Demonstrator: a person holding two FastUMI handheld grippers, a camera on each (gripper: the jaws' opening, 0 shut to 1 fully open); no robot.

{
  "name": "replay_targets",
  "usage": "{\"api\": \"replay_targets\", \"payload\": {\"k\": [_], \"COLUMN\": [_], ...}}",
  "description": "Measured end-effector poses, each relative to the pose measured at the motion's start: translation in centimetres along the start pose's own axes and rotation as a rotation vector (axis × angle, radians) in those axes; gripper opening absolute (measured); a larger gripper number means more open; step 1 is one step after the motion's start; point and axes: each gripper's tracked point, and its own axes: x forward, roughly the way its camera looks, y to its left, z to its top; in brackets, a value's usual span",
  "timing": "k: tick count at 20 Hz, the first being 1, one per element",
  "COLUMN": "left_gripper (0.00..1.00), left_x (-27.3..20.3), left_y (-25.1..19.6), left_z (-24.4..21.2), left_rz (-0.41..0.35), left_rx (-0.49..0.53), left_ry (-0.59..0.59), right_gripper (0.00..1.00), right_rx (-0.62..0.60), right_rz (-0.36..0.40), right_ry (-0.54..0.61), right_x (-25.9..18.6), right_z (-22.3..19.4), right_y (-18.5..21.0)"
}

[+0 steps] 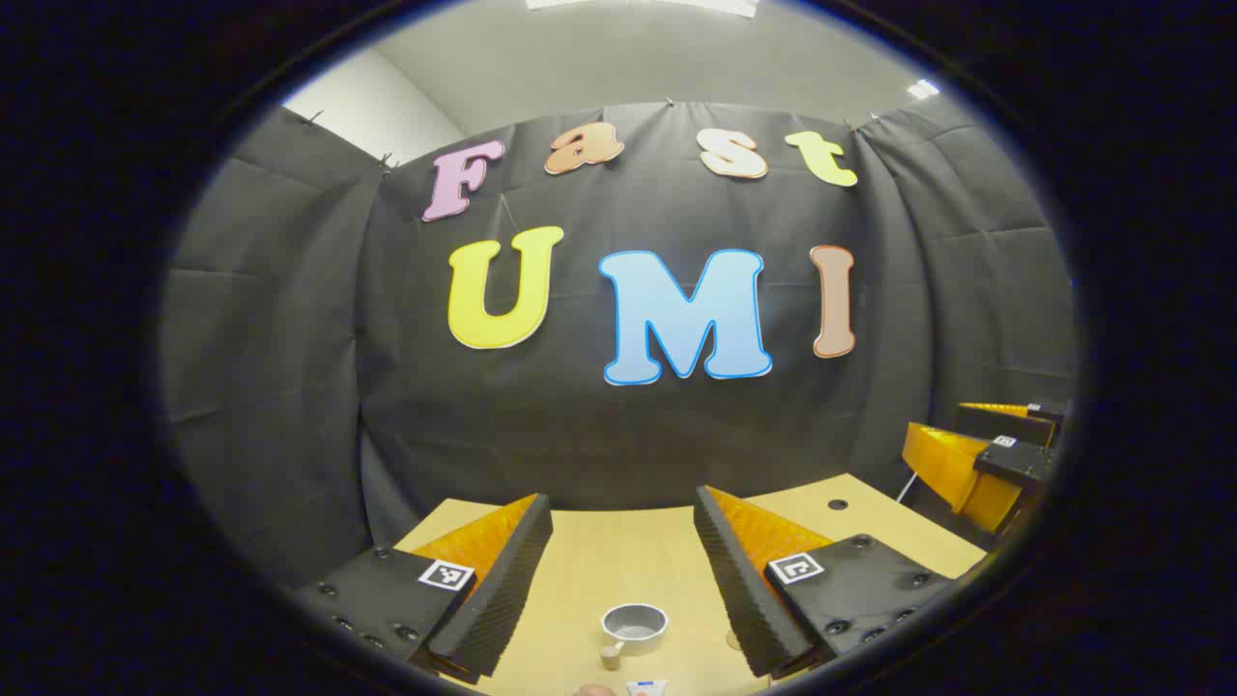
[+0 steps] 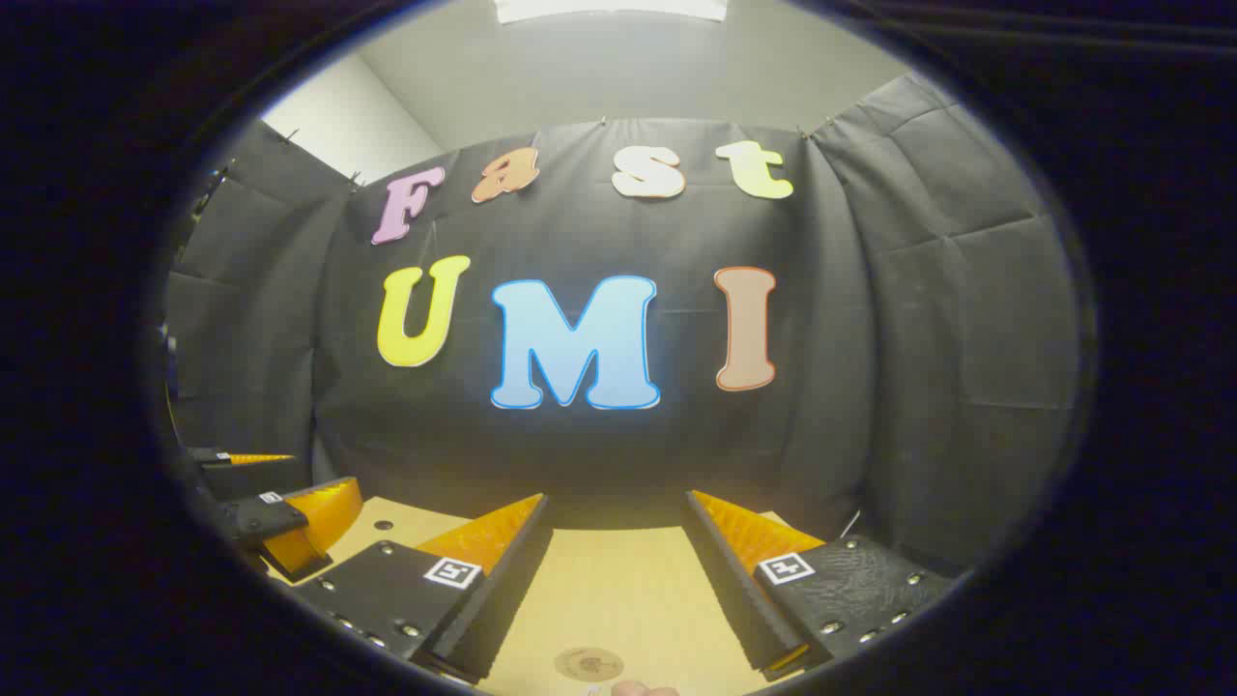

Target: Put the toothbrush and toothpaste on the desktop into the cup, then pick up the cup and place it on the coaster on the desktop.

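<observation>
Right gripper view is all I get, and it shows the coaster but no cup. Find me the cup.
Observer: The cup stands upright on the desktop. In the left gripper view it sits low between the fingers of the left gripper.
Operator: Tell me what's in it.
Observer: Nothing sticks out of it, and it looks empty.
Operator: Give me the handle's direction.
Observer: The handle points back toward the left gripper's camera, slightly to that view's left.

In the left gripper view a toothpaste tube and a pinkish object at 6 o'clock were cut off by the edge, as were pinkish shapes below the coaster in the right gripper view.
</observation>
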Motion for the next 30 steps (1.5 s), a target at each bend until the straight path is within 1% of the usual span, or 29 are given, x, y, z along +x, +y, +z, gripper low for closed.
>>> {"api": "replay_targets", "payload": {"k": [3,4,6,14,15,16,20,21,22,24,26,30], "left_gripper": [0.96,0.95,0.96,0.96,0.95,0.96,0.96,0.93,0.96,0.96,0.96,0.95], "left_x": [-0.1,-0.2,-0.2,-0.3,-0.2,0.0,1.4,1.3,1.2,1.1,0.9,-0.1], "left_y": [0.0,-0.1,-0.1,0.0,0.1,0.2,0.3,0.1,-0.1,-0.5,-0.8,-1.4], "left_z": [0.0,-0.1,-0.1,-0.3,-0.5,-0.8,-3.3,-4.4,-5.6,-7.8,-10.0,-15.3], "left_rz": [0.011,0.013,0.010,0.004,0.001,0.001,-0.013,-0.018,-0.023,-0.039,-0.047,-0.071], "left_rx": [-0.001,-0.001,-0.002,-0.002,-0.003,-0.005,-0.026,-0.032,-0.034,-0.029,-0.019,-0.018], "left_ry": [0.000,0.000,0.001,-0.001,0.008,0.019,0.104,0.126,0.149,0.212,0.274,0.404], "right_gripper": [0.89,0.88,0.89,0.89,0.89,0.89,0.89,0.89,0.89,0.89,0.89,0.89], "right_rx": [0.014,0.012,0.009,0.006,0.005,0.002,-0.008,0.002,0.011,0.019,0.007,-0.036], "right_rz": [-0.001,0.000,0.009,0.039,0.042,0.042,0.051,0.054,0.055,0.051,0.047,0.058], "right_ry": [0.009,0.010,0.010,0.015,0.024,0.041,0.147,0.172,0.192,0.228,0.281,0.436], "right_x": [0.0,-0.1,0.0,0.3,0.5,0.7,2.2,2.4,2.7,3.3,2.8,1.7], "right_z": [-0.4,-0.3,-0.4,-0.8,-1.2,-1.5,-3.8,-4.3,-4.6,-6.1,-8.5,-13.5], "right_y": [0.1,0.1,0.3,0.3,0.3,0.3,0.7,0.6,0.4,0.1,0.3,0.3]}}
